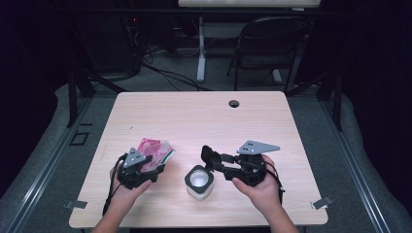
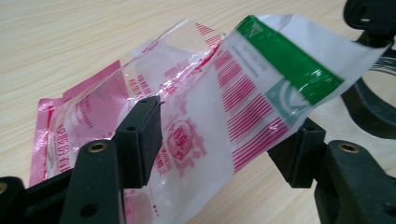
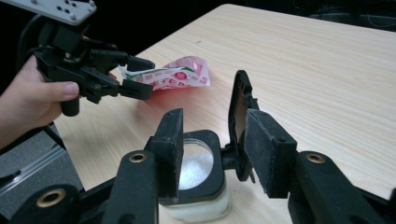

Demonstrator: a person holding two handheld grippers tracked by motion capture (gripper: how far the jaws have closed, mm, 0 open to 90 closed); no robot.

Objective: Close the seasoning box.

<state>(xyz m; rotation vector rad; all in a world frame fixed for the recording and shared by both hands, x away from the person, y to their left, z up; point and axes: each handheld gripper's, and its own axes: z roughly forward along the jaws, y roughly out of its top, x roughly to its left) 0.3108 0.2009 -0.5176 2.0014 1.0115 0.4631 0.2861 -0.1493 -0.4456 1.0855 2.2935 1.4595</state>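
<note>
Left gripper (image 1: pixel 154 171) low over the near-left part of the tabletop (image 1: pixel 204 116), jaws spread with the red-and-white plastic pouch (image 2: pixel 205 107) lying between them; pad on one side right at the film, the other pad just under the green-banded edge, a firm pinch not clear enough to call; pouch crumpled and lifted at that green end, its pink end trailing away from the jaws flat on the wood, well clear of the tabletop's left edge. Right gripper (image 3: pixel 210 149) beside it, jaws spread and pinching nothing; directly ahead of and below them the small square jar (image 3: pixel 198 182) with black collar and white contents, touching neither pad; its hinged black lid (image 3: pixel 238 109) standing upright, flipped open, rising just beyond the farther jaw. In the high view, jar (image 1: pixel 199 182) between the two grippers, nearer the right gripper (image 1: pixel 216 162); pouch (image 1: pixel 154 149) just beyond the left jaws. Beyond both sets of jaws, a broad bare stretch of wood up to the round cable hole (image 1: pixel 234 103) near the far edge; bare wood too out to the right edge; less room toward the near edge, where both hands come in.
</note>
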